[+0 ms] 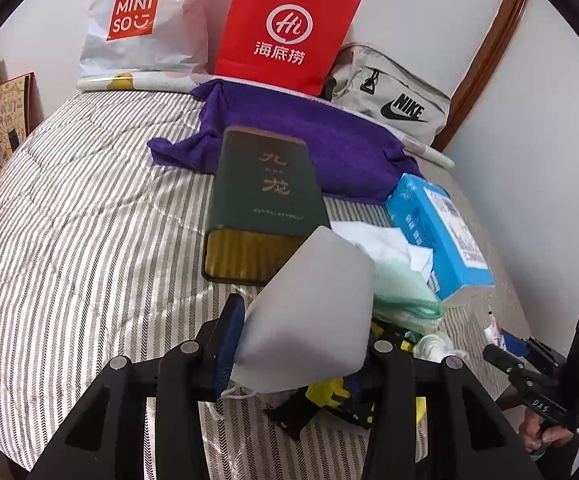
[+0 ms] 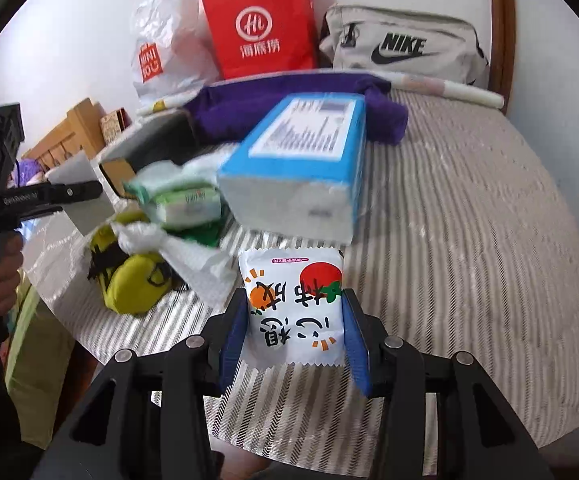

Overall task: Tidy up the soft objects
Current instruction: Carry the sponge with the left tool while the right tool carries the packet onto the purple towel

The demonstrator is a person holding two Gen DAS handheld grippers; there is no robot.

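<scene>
left tongs (image 1: 301, 344): closed on grey face mask (image 1: 313, 312), lifted clear of the clutter for sorting | right tongs (image 2: 295, 336): pads flank white snack packet (image 2: 295, 312) on striped bed (image 2: 469, 280), grip uncertain | soft pile lies beside blue box (image 2: 297, 160)

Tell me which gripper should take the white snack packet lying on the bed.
Right. The right gripper already has its jaws on either side of the snack packet, while the left gripper is occupied with a grey face mask.
</scene>
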